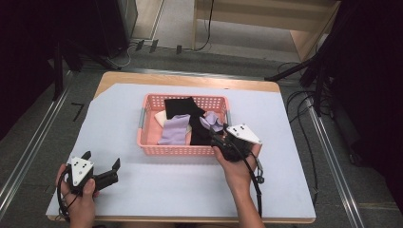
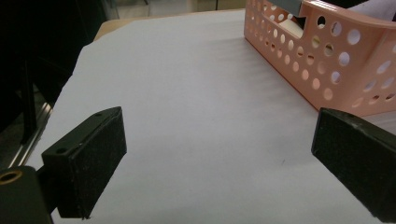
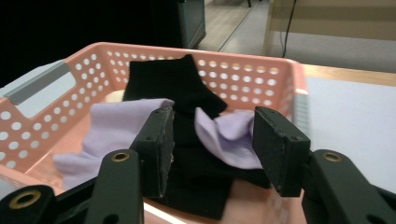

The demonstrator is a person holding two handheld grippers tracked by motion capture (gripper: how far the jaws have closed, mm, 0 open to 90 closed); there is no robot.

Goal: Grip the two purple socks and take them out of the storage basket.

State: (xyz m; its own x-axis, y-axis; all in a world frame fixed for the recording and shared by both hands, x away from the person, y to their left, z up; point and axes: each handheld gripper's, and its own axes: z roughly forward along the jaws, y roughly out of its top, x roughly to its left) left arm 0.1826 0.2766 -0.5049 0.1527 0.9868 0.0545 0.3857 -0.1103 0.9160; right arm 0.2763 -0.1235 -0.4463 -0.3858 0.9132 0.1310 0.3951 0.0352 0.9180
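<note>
The right gripper (image 1: pixel 215 134) hangs over the near right corner of the pink basket (image 1: pixel 151 148), its jaws about half open above a lilac sock (image 3: pixel 229 135) on black cloth (image 3: pixel 180 84), gripping nothing. The left gripper (image 1: pixel 101 160) rests low over the counter (image 1: pixel 190 190) at the near left, jaws wide and empty.

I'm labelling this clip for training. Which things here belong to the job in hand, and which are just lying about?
In the job: right gripper, purple sock, black sock, pink basket.
Lying about: left gripper, cream cloth, white table cover.
</note>
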